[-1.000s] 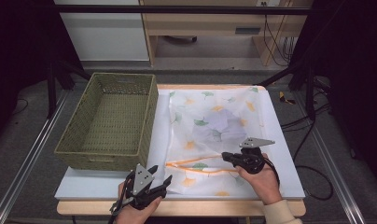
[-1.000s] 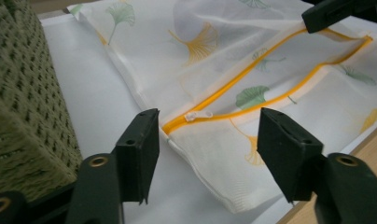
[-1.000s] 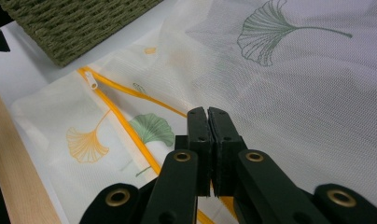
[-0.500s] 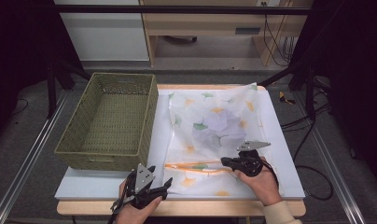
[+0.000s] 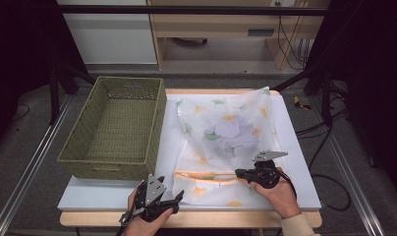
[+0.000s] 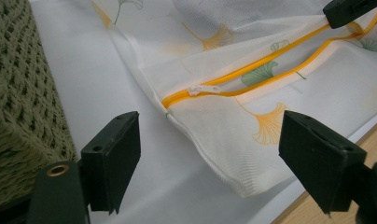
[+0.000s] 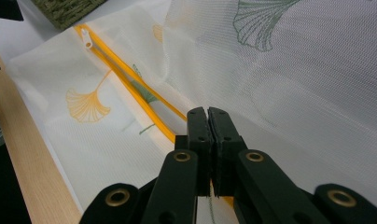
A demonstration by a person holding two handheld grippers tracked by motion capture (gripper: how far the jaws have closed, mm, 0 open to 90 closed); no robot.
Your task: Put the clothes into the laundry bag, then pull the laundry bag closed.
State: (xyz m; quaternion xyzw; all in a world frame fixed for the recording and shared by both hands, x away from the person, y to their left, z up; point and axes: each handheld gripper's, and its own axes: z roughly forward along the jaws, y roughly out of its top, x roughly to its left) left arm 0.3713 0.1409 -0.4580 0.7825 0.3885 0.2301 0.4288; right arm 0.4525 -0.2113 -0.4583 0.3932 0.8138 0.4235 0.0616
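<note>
Right gripper (image 7: 207,116) fingers pinching shut on the bag's (image 5: 226,132) upper zipper (image 7: 130,81) edge. Left gripper (image 6: 207,149) fingers gaping wide, having just been opening, nothing between. Bag lying on the bench (image 5: 295,147), beside the basket (image 5: 115,128).

Black tongs (image 5: 178,198) with brass rivets; grey plate; cream sleeve (image 5: 298,227).

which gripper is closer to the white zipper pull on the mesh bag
Left. The left gripper sits open just short of the zipper pull at the bag's near left corner. The right gripper is shut on the bag's edge at the far end of the orange zipper.
</note>
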